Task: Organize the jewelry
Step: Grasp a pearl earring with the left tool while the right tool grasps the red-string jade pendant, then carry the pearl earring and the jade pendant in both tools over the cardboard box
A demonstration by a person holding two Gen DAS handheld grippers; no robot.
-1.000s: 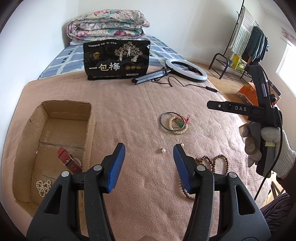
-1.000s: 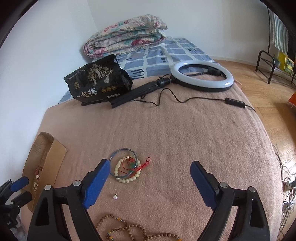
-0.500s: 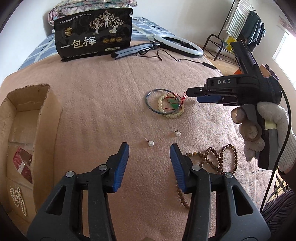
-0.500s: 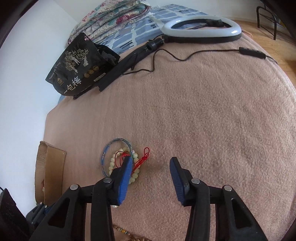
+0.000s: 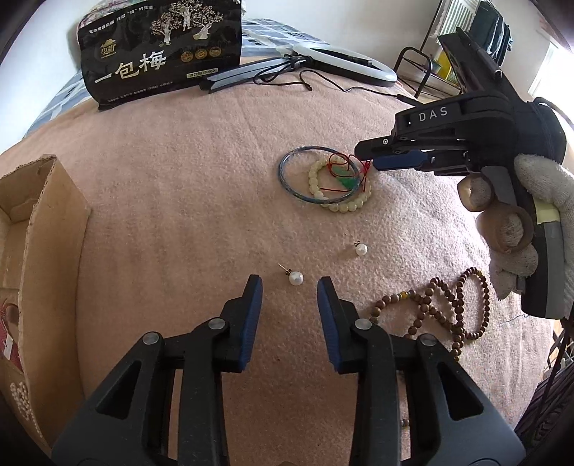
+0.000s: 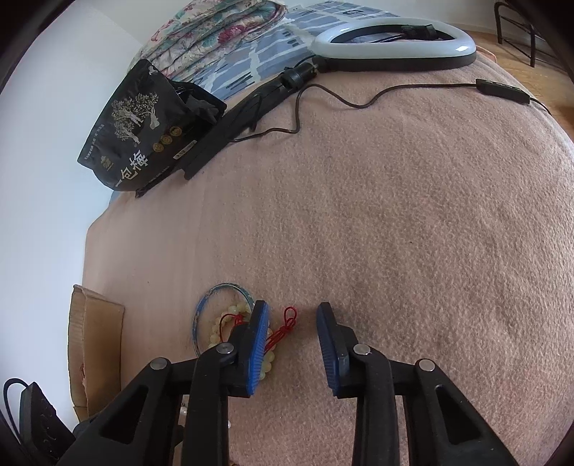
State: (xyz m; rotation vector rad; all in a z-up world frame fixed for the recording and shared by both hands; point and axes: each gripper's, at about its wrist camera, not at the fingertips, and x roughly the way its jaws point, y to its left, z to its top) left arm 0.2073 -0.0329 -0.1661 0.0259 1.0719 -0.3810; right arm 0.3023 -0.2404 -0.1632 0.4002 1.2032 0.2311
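Biggest worry right now is the right gripper (image 6: 292,322): its jaws are partly open with nothing held, and they straddle the red cord (image 6: 287,324) of that little pile in the lower middle of the right wrist view, where the blue bangle (image 5: 287,170), the pale bead bracelet (image 5: 344,206) and the green pendant (image 5: 346,175) all overlap. If I close on the cord I reckon the whole tangle drags along, or the cord just slips out of the pads since it's so thin. The left pad already sits on top of the beads, so it could also shove them into the blanket. The left gripper (image 5: 290,283) is about half open and empty too, hovering just short of a pearl earring (image 5: 296,277) in the middle of the left wrist view, with the second pearl earring (image 5: 361,249) a bit up and to the right. Those are tiny and round, so I'd guess one pops sideways or sinks into the fuzz when pinched. The wooden bead necklace (image 5: 441,308) lies loose at lower right. Everything sits on a soft pink blanket (image 5: 179,186) on a bed, and the cardboard box (image 5: 43,229) at the left edge already has some pieces in it. A black snack bag (image 5: 161,53) and a ring light (image 6: 394,43) are at the top, with a folded quilt (image 6: 215,32) behind.
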